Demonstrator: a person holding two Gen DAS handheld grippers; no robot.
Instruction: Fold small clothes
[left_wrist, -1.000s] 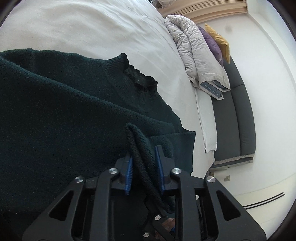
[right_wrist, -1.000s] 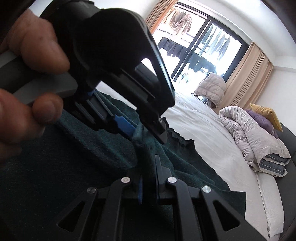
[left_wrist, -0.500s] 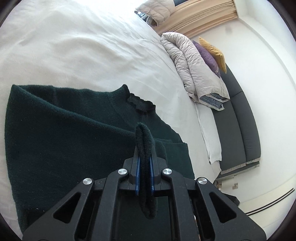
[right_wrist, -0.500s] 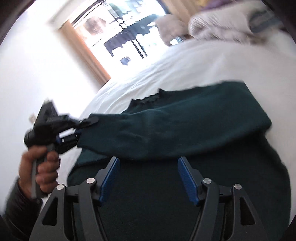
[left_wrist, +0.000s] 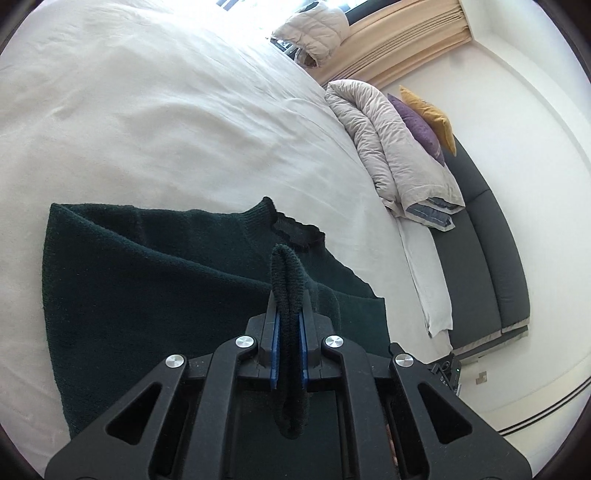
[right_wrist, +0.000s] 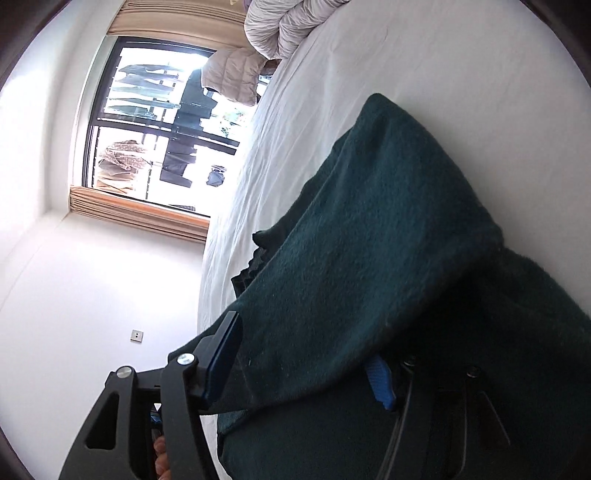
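In my left wrist view, at nine o'clock, the wrinkled white bed sheet (left_wrist: 155, 122) runs wide and bare. On it, from eight toward the middle, lies the dark green knitted sweater (left_wrist: 155, 280), spread flat, its ribbed neckline at about the centre with a small scalloped black trim. At six o'clock my left claw (left_wrist: 288, 345) is clamped tight on the sweater's thick ribbed cuff (left_wrist: 286, 273), which stands up in a fold between the blue pads (left_wrist: 272, 354) and hangs down past them in a loop. At two o'clock a rolled beige quilted duvet (left_wrist: 384, 140) rests on the bed's far edge with a purple cushion (left_wrist: 417, 122) and a mustard-yellow cushion (left_wrist: 428, 110) behind it; a dark grey upholstered bench (left_wrist: 484, 266) runs down at three o'clock.

In my right wrist view the picture is rolled sideways. At ten o'clock a black-framed window (right_wrist: 155, 122) shows clothes hanging outside. From the centre to four o'clock the sweater's folded sleeve drapes over the body of the garment. My right claw (right_wrist: 299, 365) stands wide at six o'clock, its jaws having just eased slightly inward; green knit lies between the blue pads, but they do not press it.
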